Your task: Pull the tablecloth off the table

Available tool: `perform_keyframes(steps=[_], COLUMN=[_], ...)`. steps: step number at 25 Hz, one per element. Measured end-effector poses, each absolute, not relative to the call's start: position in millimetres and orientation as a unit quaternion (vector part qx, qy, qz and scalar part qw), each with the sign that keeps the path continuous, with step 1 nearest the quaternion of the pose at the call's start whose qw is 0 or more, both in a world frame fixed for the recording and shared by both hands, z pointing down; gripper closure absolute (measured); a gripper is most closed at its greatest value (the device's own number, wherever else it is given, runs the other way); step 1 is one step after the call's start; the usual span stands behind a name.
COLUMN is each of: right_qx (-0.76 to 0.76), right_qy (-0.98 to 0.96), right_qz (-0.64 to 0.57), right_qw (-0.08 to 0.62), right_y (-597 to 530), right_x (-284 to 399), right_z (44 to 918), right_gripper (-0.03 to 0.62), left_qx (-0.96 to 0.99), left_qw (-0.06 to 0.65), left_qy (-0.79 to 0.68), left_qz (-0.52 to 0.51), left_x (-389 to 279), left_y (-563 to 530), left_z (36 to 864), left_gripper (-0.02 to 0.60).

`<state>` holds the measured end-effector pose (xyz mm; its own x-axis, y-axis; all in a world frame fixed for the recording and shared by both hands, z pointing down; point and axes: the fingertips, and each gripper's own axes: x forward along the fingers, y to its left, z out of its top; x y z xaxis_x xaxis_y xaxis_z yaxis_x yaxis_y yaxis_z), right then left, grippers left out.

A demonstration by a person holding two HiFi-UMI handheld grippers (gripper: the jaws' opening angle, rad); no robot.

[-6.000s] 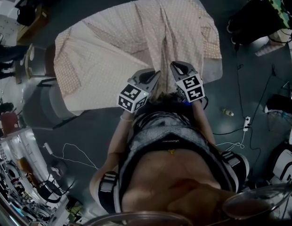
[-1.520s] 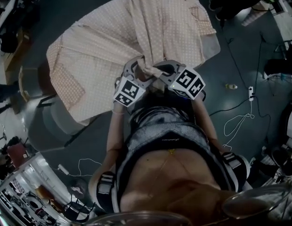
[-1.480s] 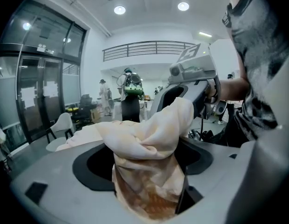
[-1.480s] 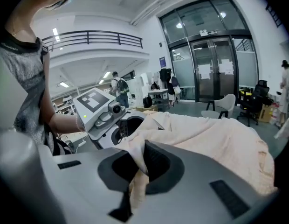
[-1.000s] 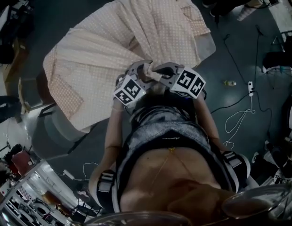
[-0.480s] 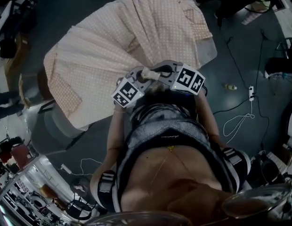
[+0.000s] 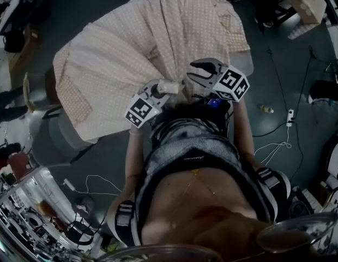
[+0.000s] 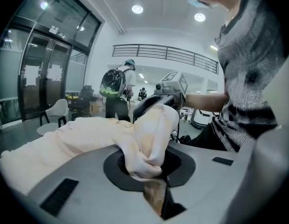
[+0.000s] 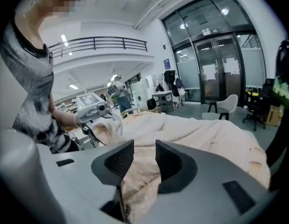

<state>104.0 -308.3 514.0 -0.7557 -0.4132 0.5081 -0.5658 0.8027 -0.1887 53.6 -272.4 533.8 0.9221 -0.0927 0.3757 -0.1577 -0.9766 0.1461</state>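
Before the person (image 7: 191, 162), left fingers (image 8: 182, 164) closing on tablecloth (image 7: 131, 42), right fingers (image 9: 119, 160) opening around it

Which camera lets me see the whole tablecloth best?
The head view. It looks down on the tablecloth, so you see nearly all of it spread out, with folds gathered at the near edge. The left gripper view shows only a bunched wad up close. The right gripper view shows a nearby fold and the cloth stretching away.

White power strip (image 7: 289, 115) on dark floor (image 7: 300, 59), person (image 8: 127, 80) with backpack (image 8: 112, 84), white chair (image 9: 227, 104) beside glass doors (image 9: 219, 76)
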Motion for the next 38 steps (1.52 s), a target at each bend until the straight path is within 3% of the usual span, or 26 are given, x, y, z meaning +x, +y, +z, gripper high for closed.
perform_keyframes(steps=[4, 9, 15, 20, 25, 28, 29, 31, 32, 38], right_qx=[0.321, 0.385, 0.388, 0.371, 0.338, 0.337, 0.338, 0.344, 0.348, 0.35], right_qy=[-0.888, -0.866, -0.845, -0.806, -0.77, -0.759, -0.758, -0.764, -0.773, -0.828], right_qz=[0.156, 0.213, 0.283, 0.407, 0.526, 0.543, 0.544, 0.531, 0.514, 0.392], right_qw=[0.291, 0.237, 0.237, 0.216, 0.127, 0.126, 0.125, 0.126, 0.132, 0.195], right_y=[-334.4, -374.0, -396.5, -401.5, -407.2, -410.9, -411.9, -413.6, -413.6, -405.2], right_x=[124.7, 135.0, 127.2, 120.1, 101.1, 92.5, 89.3, 83.7, 81.9, 87.0], right_z=[553.8, 574.9, 602.0, 629.5, 641.2, 649.9, 651.1, 649.8, 647.6, 622.7], right_gripper=[0.408, 0.404, 0.39, 0.333, 0.33, 0.333, 0.343, 0.5, 0.52, 0.53], left_qx=[0.973, 0.967, 0.962, 0.957, 0.954, 0.954, 0.954, 0.954, 0.954, 0.955], left_qw=[0.109, 0.12, 0.128, 0.131, 0.132, 0.128, 0.127, 0.127, 0.128, 0.134], left_qy=[-0.102, -0.144, -0.179, -0.202, -0.218, -0.221, -0.222, -0.223, -0.223, -0.219], left_qz=[0.175, 0.171, 0.163, 0.159, 0.157, 0.158, 0.158, 0.158, 0.157, 0.152], left_x=[42.6, 46.9, 48.0, 49.7, 46.8, 42.6, 40.7, 36.8, 35.1, 32.5], left_y=[-273.5, -272.8, -273.2, -274.8, -275.7, -275.6, -275.7, -276.0, -276.0, -276.6], left_z=[533.1, 531.6, 529.8, 529.0, 528.4, 526.8, 526.7, 527.2, 527.5, 528.5], left_gripper=[0.534, 0.534, 0.534, 0.534, 0.533, 0.534, 0.534, 0.533, 0.534, 0.533])
